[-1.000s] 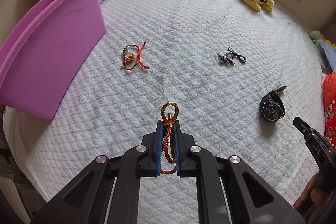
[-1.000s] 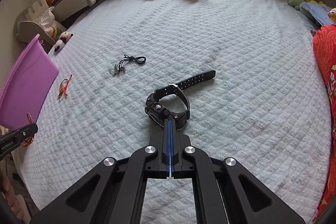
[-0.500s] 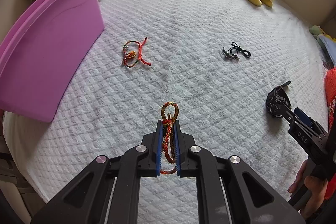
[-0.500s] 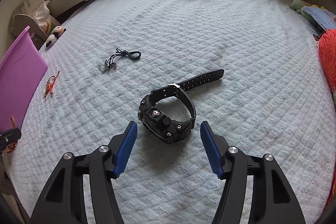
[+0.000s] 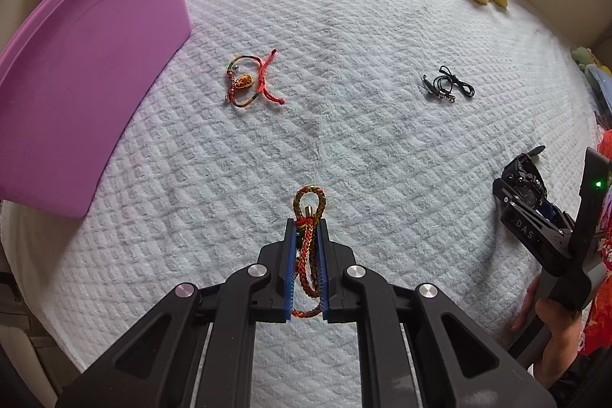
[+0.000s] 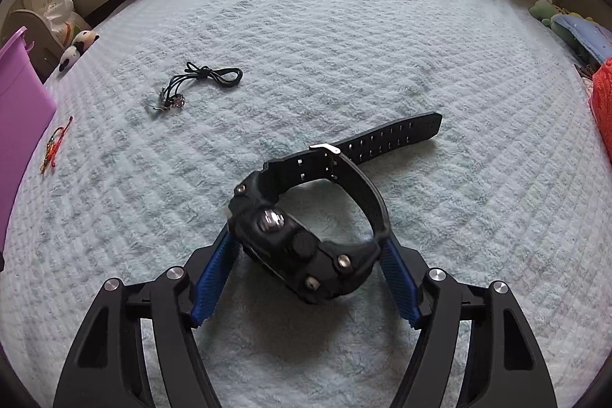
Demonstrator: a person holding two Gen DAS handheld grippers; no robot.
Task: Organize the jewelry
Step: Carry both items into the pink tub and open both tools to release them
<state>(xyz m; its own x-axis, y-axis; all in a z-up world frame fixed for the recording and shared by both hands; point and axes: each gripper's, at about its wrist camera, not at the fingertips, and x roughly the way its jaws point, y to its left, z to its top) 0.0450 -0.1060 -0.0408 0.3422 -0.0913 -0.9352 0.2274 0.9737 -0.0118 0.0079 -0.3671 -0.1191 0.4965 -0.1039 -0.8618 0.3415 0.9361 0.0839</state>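
Jewelry is the matter here: the braided bracelet (image 5: 308, 247) sits clamped between the pads of the left gripper (image 5: 306, 228), while the right gripper (image 6: 306, 247), pinched together a second ago, now stands spread around the black watch (image 6: 306, 236) on the white bedspread (image 6: 382, 44), so a grab looks imminent. Farther off lie the red cord bracelet (image 5: 250, 83) and black cord necklace (image 5: 447, 87). The purple bin (image 5: 88, 64) waits beyond; its inside cannot be seen
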